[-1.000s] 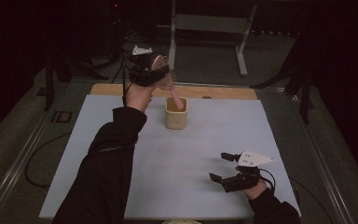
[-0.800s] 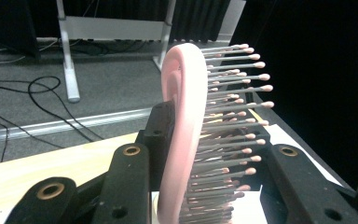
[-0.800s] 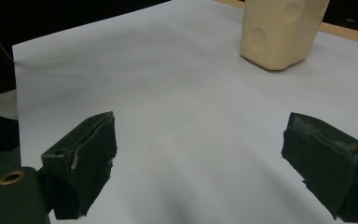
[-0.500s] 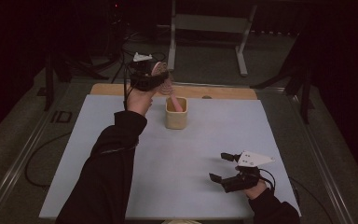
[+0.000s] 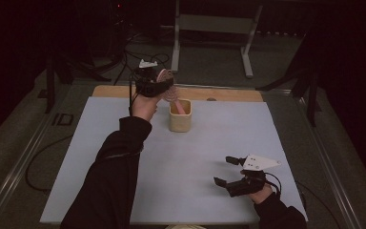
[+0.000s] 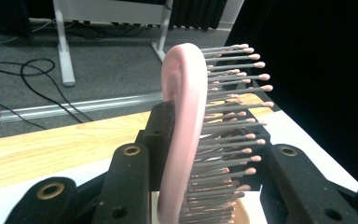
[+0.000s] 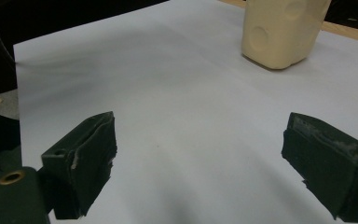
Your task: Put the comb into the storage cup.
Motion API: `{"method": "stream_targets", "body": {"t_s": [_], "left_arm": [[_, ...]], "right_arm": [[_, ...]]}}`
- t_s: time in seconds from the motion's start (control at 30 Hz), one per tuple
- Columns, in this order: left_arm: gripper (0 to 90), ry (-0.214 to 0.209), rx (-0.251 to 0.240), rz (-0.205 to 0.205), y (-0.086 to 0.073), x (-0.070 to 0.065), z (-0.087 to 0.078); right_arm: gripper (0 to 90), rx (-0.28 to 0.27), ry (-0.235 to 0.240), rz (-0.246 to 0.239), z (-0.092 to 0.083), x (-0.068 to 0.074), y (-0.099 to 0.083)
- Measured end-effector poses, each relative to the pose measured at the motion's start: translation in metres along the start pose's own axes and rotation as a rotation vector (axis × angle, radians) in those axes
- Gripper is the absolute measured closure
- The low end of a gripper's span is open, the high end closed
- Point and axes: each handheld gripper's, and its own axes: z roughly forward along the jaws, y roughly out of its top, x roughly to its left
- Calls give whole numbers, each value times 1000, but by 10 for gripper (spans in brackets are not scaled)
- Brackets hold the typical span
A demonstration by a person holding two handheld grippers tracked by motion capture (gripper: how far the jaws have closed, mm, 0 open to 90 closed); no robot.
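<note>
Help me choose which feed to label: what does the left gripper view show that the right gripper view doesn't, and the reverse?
Left gripper view: the pink plastic hairbrush with grey, pink-tipped bristles, clamped between the left tongs, with cables and a metal stand leg on the grey floor behind.

Right gripper view: the right tongs wide open with nothing between them, and the dimpled outside wall of the cream plastic cup.

Both: the white sheet and the wooden table edge.
</note>
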Motion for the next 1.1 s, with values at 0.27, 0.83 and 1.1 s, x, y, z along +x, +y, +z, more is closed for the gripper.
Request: {"method": "stream_targets", "body": {"t_s": [0.27,0.83,1.1], "left_arm": [[656,-7,11,-17,-6,3,6],[656,-13,41,-29,-17,7,18],[656,-16,48,-32,-21,7,23]], "right_arm": [[98,-3,2,4,-1,-1,0],[97,3,2,8,-1,-1,-1],[97,1,1,6,-1,-1,0]]}}
